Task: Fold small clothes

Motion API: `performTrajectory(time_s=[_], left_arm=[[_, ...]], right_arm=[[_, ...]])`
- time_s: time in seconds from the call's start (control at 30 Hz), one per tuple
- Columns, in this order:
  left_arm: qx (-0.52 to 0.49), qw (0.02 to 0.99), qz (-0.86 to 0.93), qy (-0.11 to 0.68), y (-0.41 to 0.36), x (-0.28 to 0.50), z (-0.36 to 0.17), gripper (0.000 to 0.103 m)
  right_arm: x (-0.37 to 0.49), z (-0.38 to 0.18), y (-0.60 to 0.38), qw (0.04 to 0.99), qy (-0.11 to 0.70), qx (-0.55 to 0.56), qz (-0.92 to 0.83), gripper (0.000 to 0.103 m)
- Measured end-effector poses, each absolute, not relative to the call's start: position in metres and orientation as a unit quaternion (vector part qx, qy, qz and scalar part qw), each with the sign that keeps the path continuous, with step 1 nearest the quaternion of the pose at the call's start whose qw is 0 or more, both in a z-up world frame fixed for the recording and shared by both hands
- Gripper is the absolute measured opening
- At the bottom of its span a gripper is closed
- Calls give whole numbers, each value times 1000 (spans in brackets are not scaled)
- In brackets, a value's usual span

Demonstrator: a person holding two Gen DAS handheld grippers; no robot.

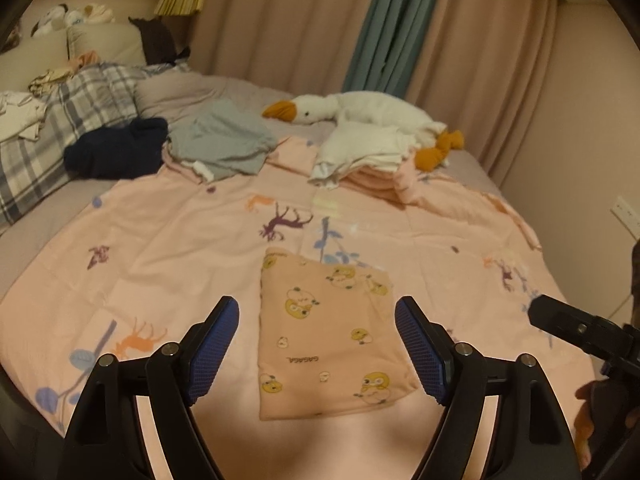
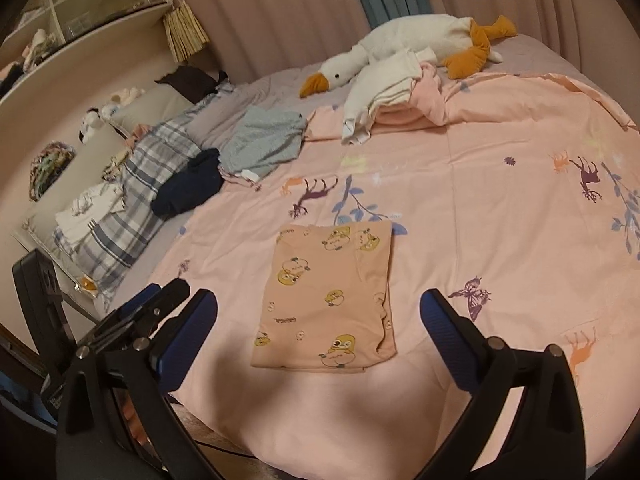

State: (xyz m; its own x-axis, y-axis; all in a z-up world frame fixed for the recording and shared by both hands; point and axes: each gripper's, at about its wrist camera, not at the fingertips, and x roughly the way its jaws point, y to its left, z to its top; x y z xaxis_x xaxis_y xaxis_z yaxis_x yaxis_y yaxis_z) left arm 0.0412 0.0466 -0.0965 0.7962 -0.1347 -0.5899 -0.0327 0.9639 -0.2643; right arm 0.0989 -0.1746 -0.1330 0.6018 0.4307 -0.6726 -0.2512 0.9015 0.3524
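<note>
A bed [image 1: 48, 240] is covered by a pink sheet [image 1: 180, 240] printed with deer, leaves and butterflies. Pale curtains [image 1: 280, 20] are hung behind it, with a teal strip [image 1: 384, 20] between them. A plaid pillow [image 1: 60, 120] is laid at the left edge. A white plush goose [image 1: 360, 110] is stretched along the far side, with a stack of folded clothes [image 1: 360, 160] lying against it. A grey garment [image 1: 224, 140] and a navy one [image 1: 116, 152] are heaped near the pillow. A small pink garment [image 1: 328, 332] with yellow cartoon prints is laid flat and folded into a rectangle on the sheet, in front of both grippers. The left gripper [image 1: 316, 344] is held above it with jaws apart, nothing between them. The right gripper [image 2: 320, 344] is held likewise, jaws spread wide and empty.
</note>
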Motion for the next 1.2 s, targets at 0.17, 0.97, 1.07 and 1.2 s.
performTrajectory(time_s=[0.17, 0.97, 1.07, 1.2], left_arm=[[-118, 958, -10, 261, 46, 22, -80, 98], [-119, 957, -29, 264, 46, 13, -72, 102], [-118, 954, -34, 273, 45, 14, -73, 102], [-113, 954, -32, 274, 44, 13, -73, 102]], right_arm=[[90, -126, -172, 896, 389, 103, 188, 102], [73, -130, -137, 900, 398, 27, 172, 102], [70, -127, -137, 905, 392, 22, 165, 102], [67, -123, -141, 912, 383, 18, 148, 102]])
